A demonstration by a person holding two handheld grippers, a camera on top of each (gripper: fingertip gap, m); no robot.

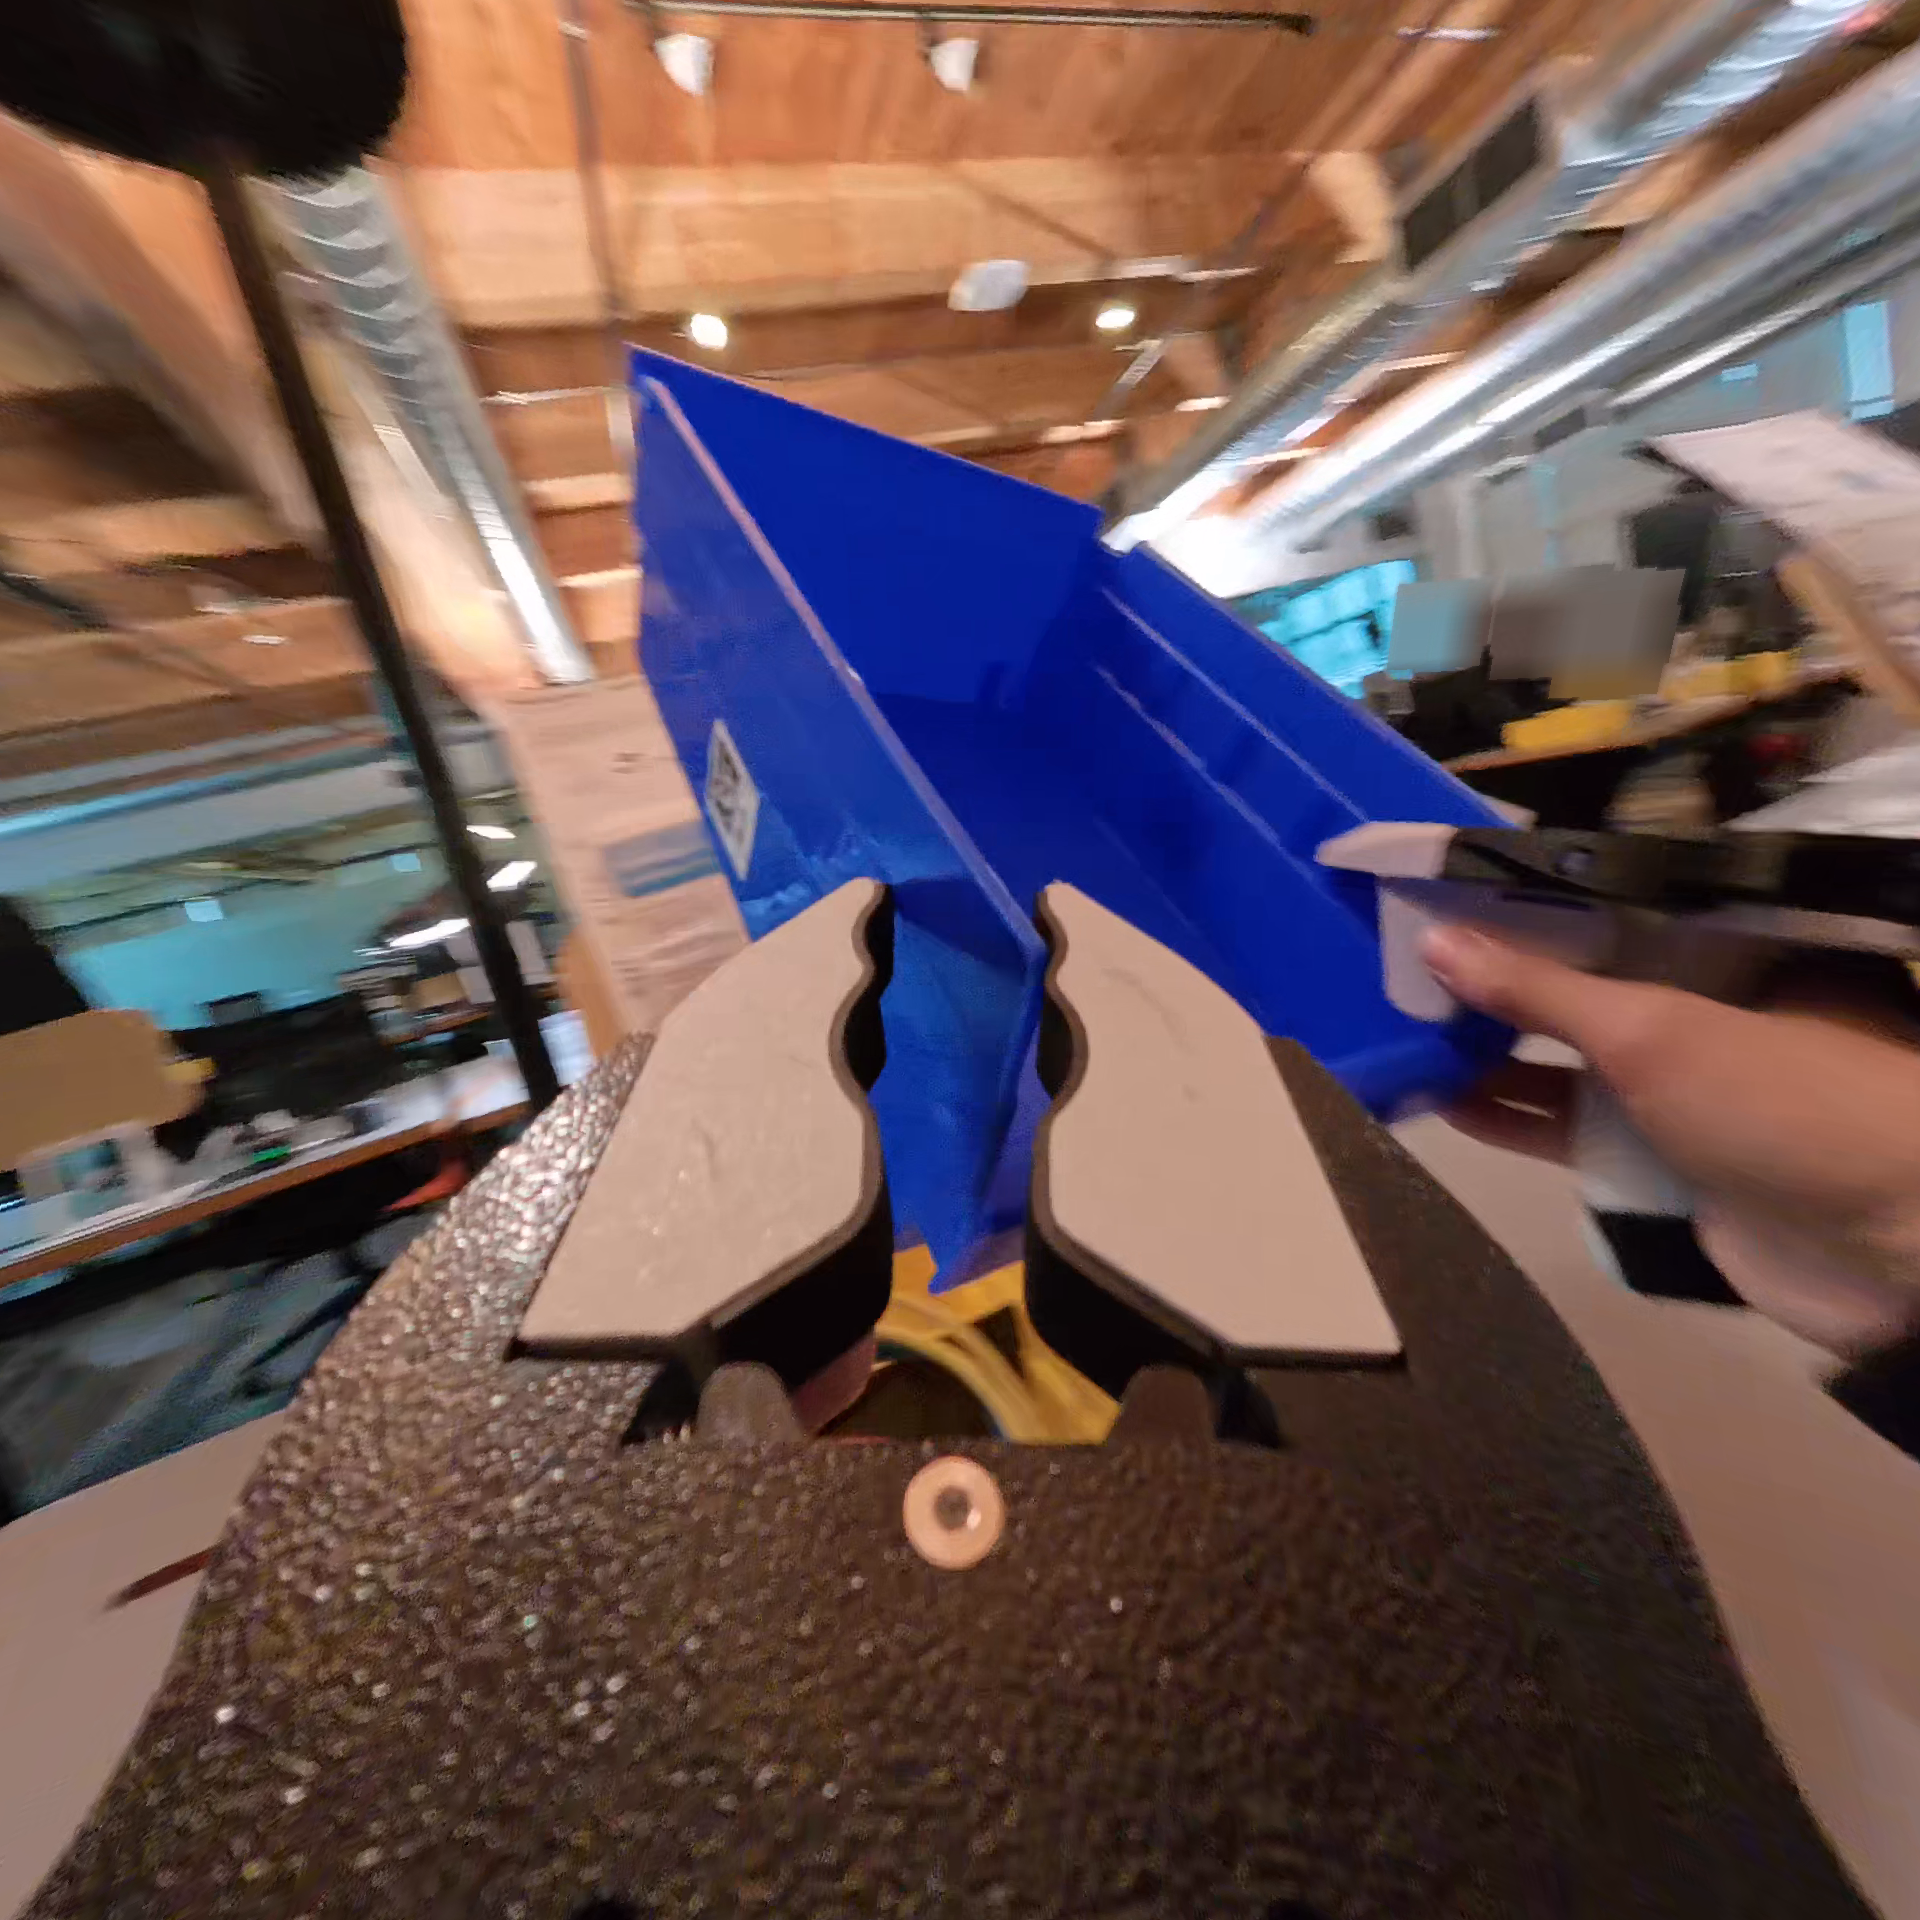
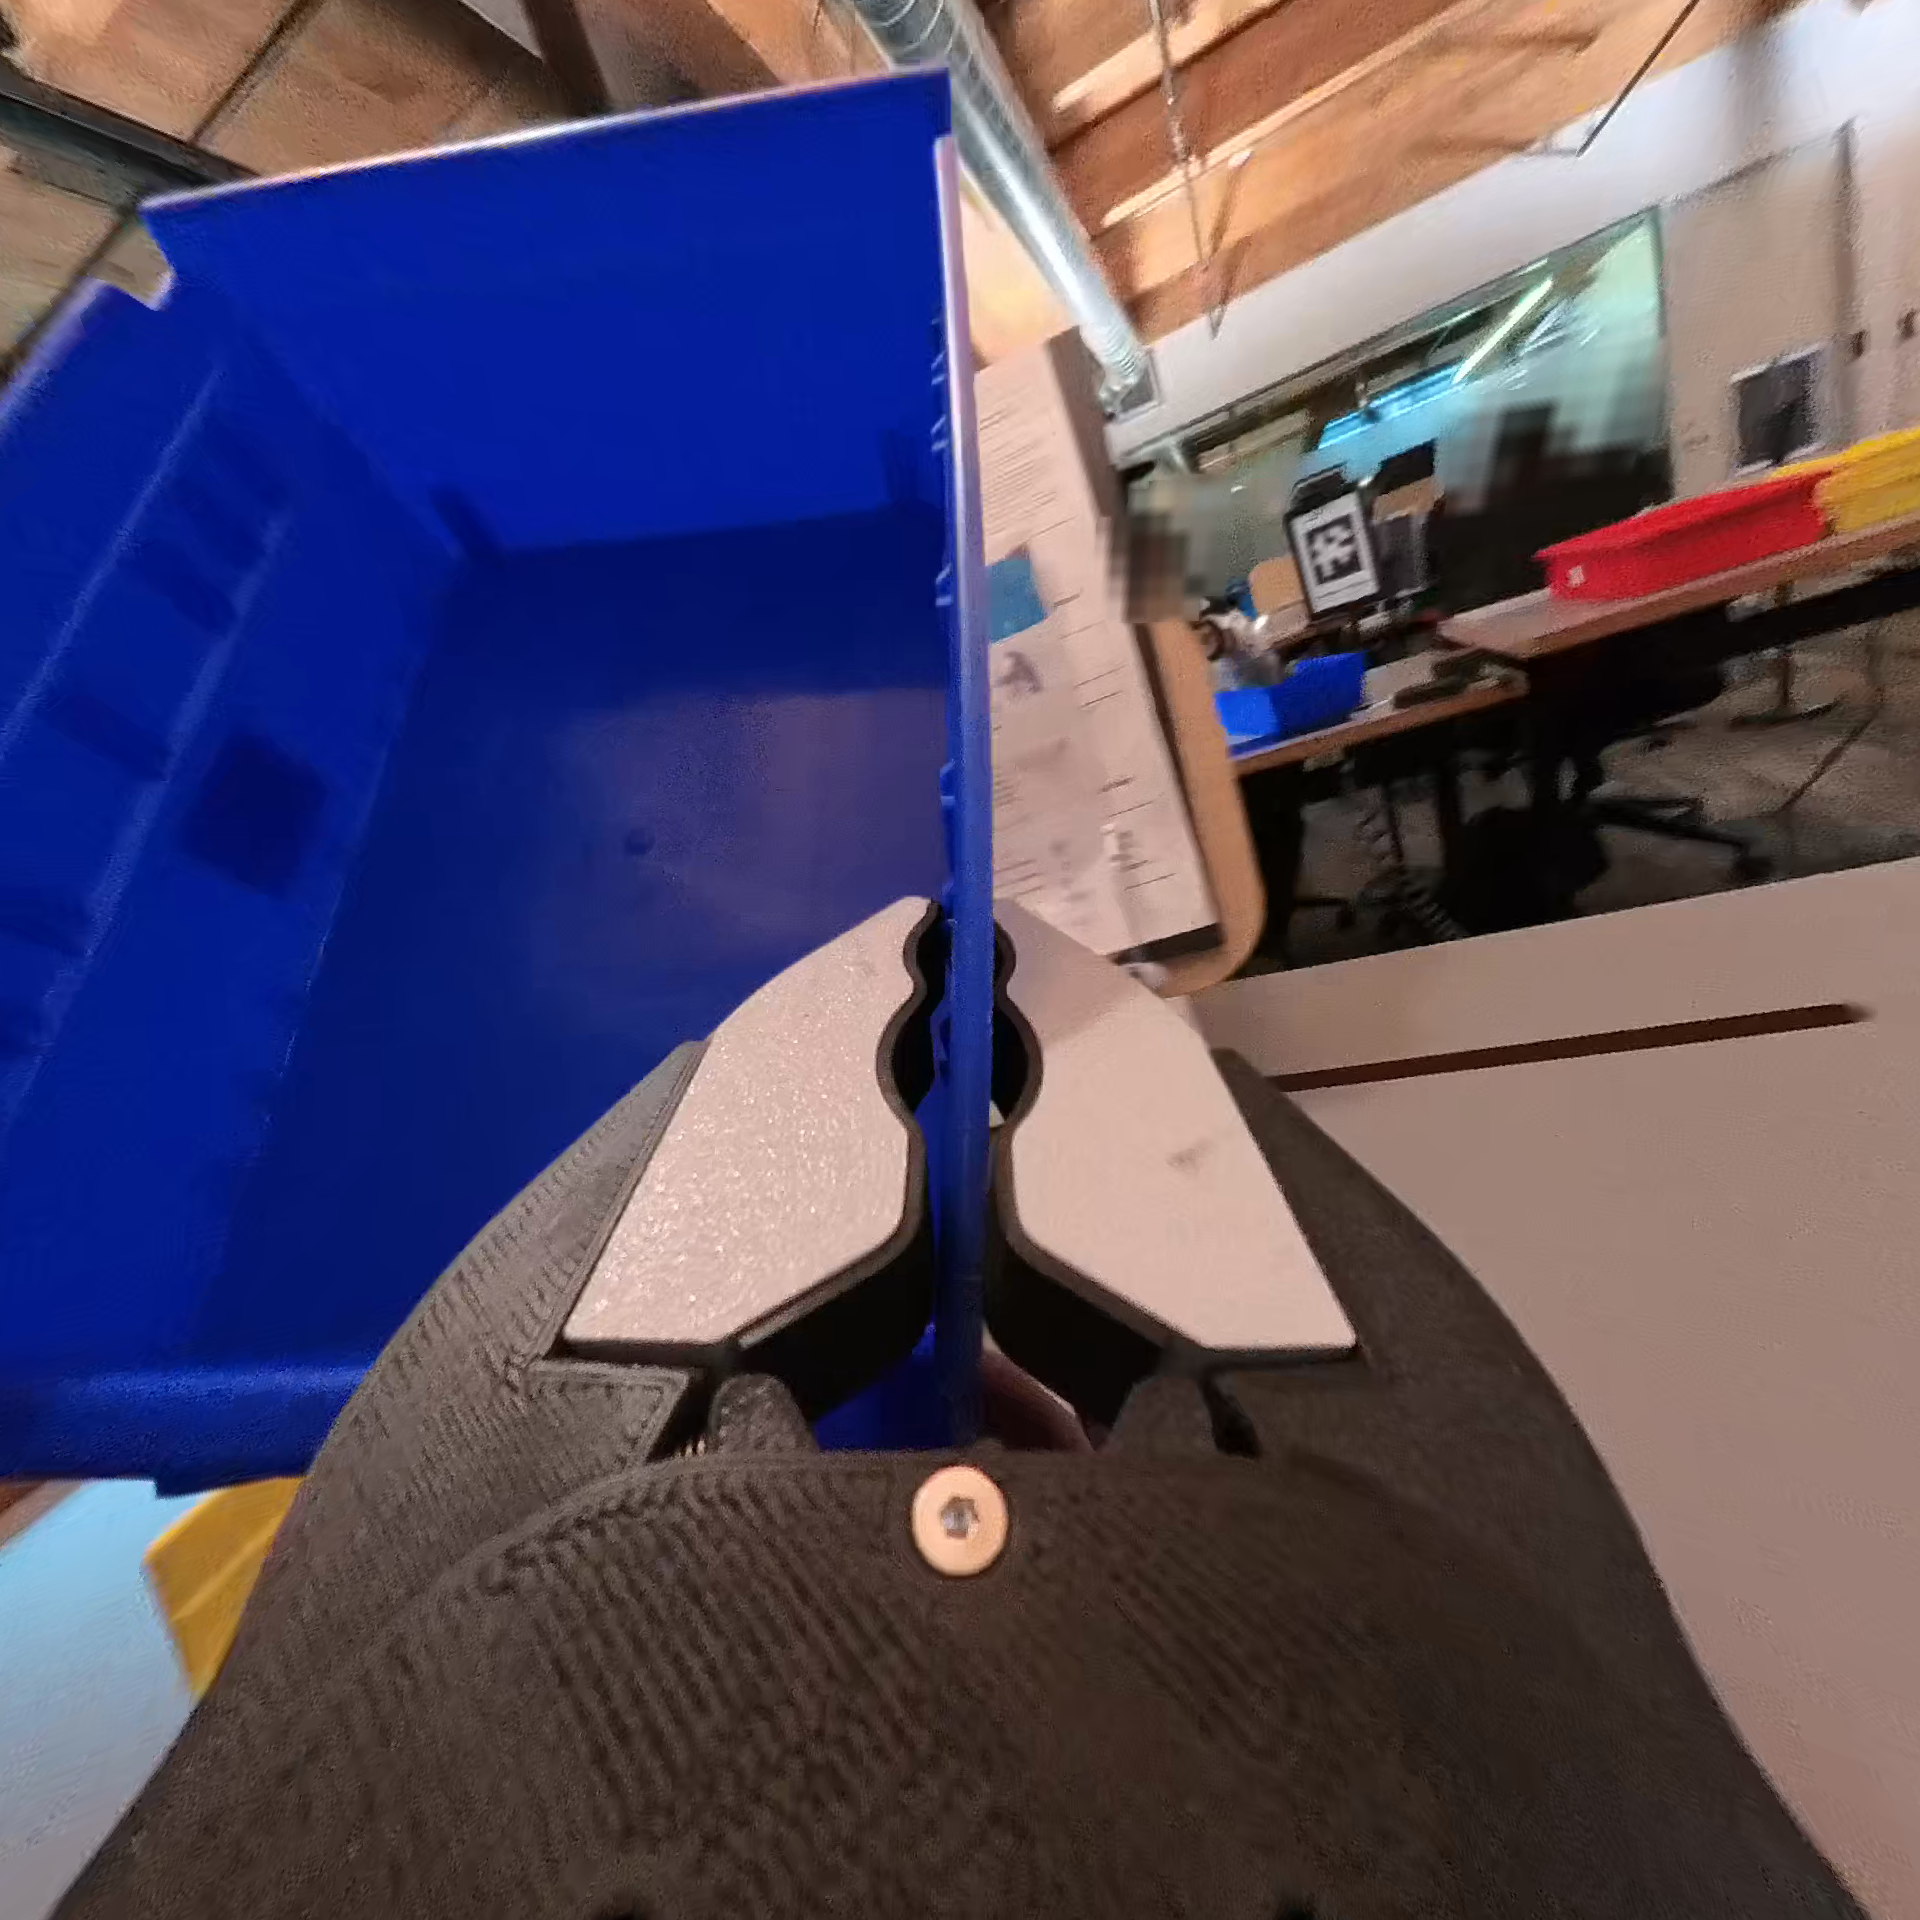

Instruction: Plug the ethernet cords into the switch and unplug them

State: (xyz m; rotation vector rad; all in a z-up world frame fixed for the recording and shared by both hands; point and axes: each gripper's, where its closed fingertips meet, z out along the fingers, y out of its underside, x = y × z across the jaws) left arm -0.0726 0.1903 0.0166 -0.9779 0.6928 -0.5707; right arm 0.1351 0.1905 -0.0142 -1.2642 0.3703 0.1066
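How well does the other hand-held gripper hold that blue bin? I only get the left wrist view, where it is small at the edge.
Observer: In the right wrist view, the right hand-held gripper is closed on one side wall of the blue bin, with a finger on each face.
Operator: Is anything inside the bin?
Observer: The part of the inside that shows there is bare; the gripper hides the lowest corner.
Operator: What lies beyond it on that side?
Observer: A red tray sits on a far table, next to yellow bins.
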